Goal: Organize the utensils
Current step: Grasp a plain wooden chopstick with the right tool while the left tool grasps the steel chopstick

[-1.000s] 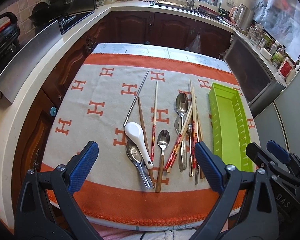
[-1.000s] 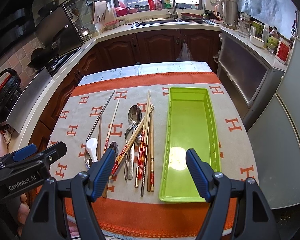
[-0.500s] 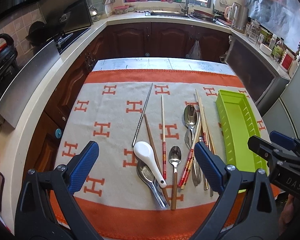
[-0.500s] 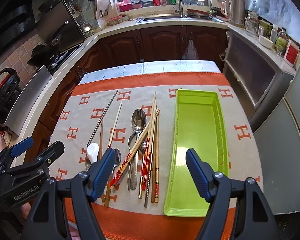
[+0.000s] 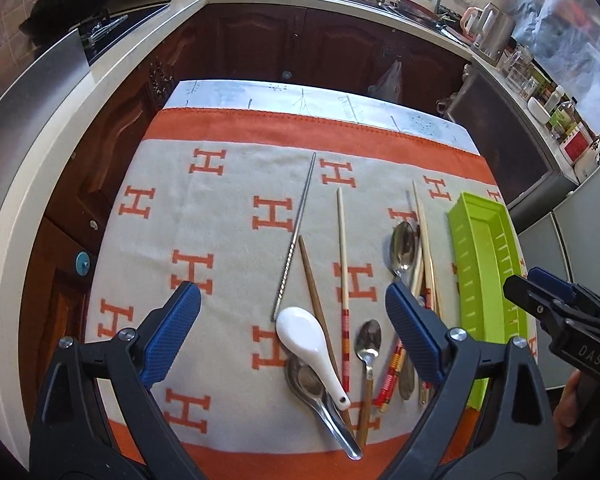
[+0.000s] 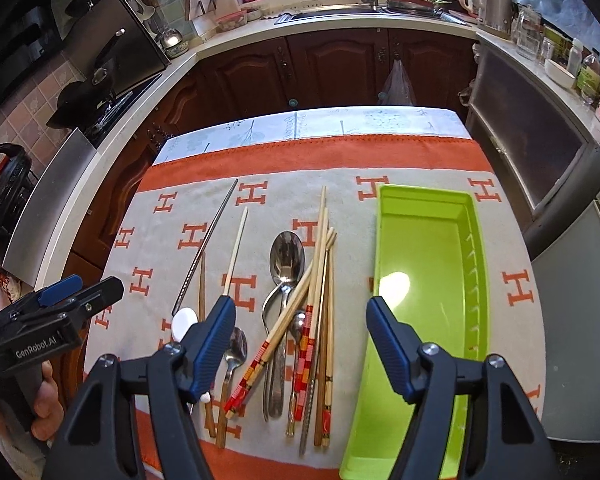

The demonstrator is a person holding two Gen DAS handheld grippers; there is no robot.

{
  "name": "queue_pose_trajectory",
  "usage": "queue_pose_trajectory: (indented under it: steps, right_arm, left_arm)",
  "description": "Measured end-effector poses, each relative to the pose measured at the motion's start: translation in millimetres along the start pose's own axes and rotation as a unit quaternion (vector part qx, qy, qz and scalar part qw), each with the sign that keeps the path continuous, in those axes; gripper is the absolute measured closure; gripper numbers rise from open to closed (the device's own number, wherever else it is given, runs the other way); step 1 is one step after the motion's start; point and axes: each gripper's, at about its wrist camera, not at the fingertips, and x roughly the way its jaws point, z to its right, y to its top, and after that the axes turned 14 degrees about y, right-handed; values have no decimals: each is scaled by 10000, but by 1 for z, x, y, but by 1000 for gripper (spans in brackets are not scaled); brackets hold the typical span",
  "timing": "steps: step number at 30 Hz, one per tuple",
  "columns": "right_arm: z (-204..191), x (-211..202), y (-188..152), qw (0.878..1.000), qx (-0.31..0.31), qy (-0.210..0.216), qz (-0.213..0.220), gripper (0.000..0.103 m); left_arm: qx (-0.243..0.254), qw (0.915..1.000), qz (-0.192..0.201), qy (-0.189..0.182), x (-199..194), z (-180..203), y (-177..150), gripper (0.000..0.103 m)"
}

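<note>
Both tongs share one build: black plastic arms with triangular cut-outs, silver screws at the joints, and ribbed blue pads on the inner faces. The left tongs [image 5: 293,314] carry white "GenRobot.AI" lettering on the side of the body, the right tongs [image 6: 301,326] "DAS", each with a blue lever on top.

Glossy plastic tray [image 6: 428,264], woven cloth [image 6: 432,156], shiny metal spoon [image 6: 287,258].
</note>
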Motion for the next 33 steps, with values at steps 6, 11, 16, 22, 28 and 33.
queue_pose_trajectory:
  steps: [6, 11, 16, 22, 28, 33]
  right_arm:
    - [-4, 36, 22, 9989, 89, 318, -330, 48]
    - [-14, 80, 31, 9955, 170, 582, -730, 59]
    - [-18, 124, 29, 9899, 365, 726, -1161, 75]
    - [-30, 161, 22, 9856, 342, 660, -1517, 81]
    - [-44, 182, 10, 9858, 43, 234, -1665, 84]
    - [-59, 181, -2, 9880, -479, -294, -1441, 95]
  left_arm:
    - [28, 9995, -281, -170, 39, -5, 27, 27]
    - [272, 9980, -553, -133, 83, 7, 44, 43]
    - [411, 9963, -740, 145, 114, 13, 47, 67]
    - [398, 9954, -820, 282, 133, 9, 45, 74]
    - [274, 9956, -882, 144, 133, 3, 44, 74]
    - [162, 9961, -867, 43, 134, 5, 47, 74]
